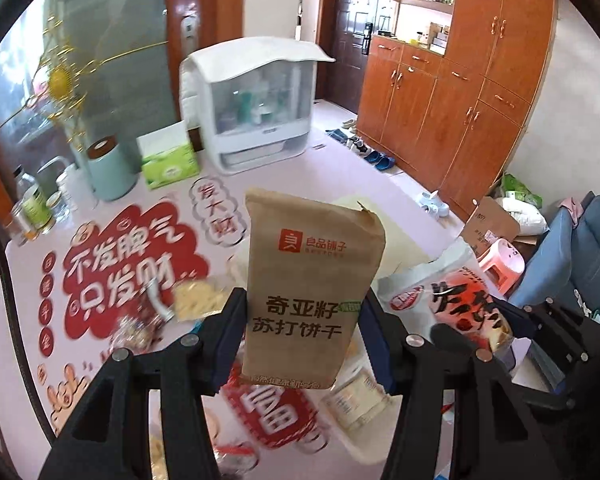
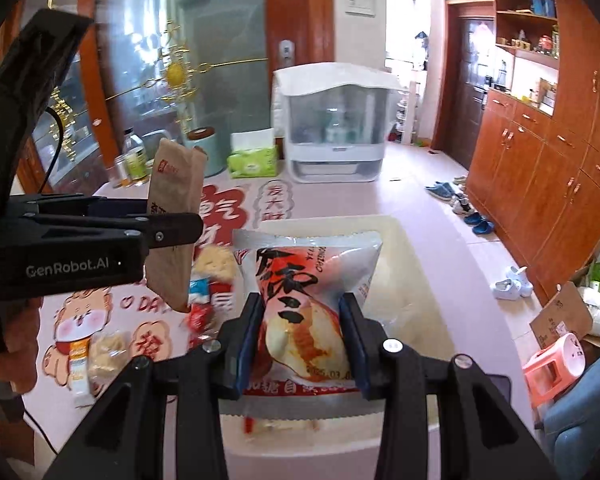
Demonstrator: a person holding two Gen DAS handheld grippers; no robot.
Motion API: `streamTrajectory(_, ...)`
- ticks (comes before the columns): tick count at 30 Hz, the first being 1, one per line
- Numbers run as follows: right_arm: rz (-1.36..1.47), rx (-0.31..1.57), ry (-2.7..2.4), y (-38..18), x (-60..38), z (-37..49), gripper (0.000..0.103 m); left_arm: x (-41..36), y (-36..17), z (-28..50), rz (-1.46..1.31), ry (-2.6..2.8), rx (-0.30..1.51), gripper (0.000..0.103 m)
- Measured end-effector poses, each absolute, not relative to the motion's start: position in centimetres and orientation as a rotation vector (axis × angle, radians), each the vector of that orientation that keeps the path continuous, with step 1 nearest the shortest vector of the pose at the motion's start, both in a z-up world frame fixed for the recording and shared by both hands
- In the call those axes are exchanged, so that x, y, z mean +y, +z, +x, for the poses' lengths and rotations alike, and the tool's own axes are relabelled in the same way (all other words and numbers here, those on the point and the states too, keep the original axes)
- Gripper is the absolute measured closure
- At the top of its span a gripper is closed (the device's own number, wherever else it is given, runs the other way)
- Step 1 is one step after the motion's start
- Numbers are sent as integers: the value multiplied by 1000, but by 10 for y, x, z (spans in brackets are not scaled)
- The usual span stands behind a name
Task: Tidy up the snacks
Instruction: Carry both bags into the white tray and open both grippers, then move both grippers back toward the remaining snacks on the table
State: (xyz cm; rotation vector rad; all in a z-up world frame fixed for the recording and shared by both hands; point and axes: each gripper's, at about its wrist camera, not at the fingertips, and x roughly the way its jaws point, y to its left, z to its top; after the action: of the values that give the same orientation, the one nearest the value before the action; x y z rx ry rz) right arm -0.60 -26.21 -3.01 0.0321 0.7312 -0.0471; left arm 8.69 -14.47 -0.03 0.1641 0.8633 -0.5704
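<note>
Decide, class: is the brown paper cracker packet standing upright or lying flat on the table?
Upright. The brown cracker packet is pinched between the left gripper fingers, lifted clear of the table, its print reading right way up.

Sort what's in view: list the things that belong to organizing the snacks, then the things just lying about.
Job:
brown cracker packet in left gripper
bread packet in right gripper
loose snacks
cream tray

Lying about:
tissue box
white cabinet
green canister
jars
</note>
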Motion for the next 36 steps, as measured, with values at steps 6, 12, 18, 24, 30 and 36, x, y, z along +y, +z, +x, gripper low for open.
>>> streamTrajectory(6,37,756,-147,-32,-304,22,63,-191,-17,111,208,-554,916,49)
streamTrajectory(12,69,780,-183,-40,-337,49,62,-223,-37,132,267,-509,947,49)
streamTrajectory(18,45,824,-165,-57,-343,68,53,-229,-52,143,300,-443,952,24)
streamTrajectory(24,84,835,-155,-67,-347,59,44,-207,-66,137,283,-416,996,19)
streamTrajectory(30,100,868,-126,-81,-343,47,44,-171,-84,116,267,-362,1042,19)
streamTrajectory(36,126,936,-101,-99,-335,29,44,-129,-93,87,256,-310,1077,19)
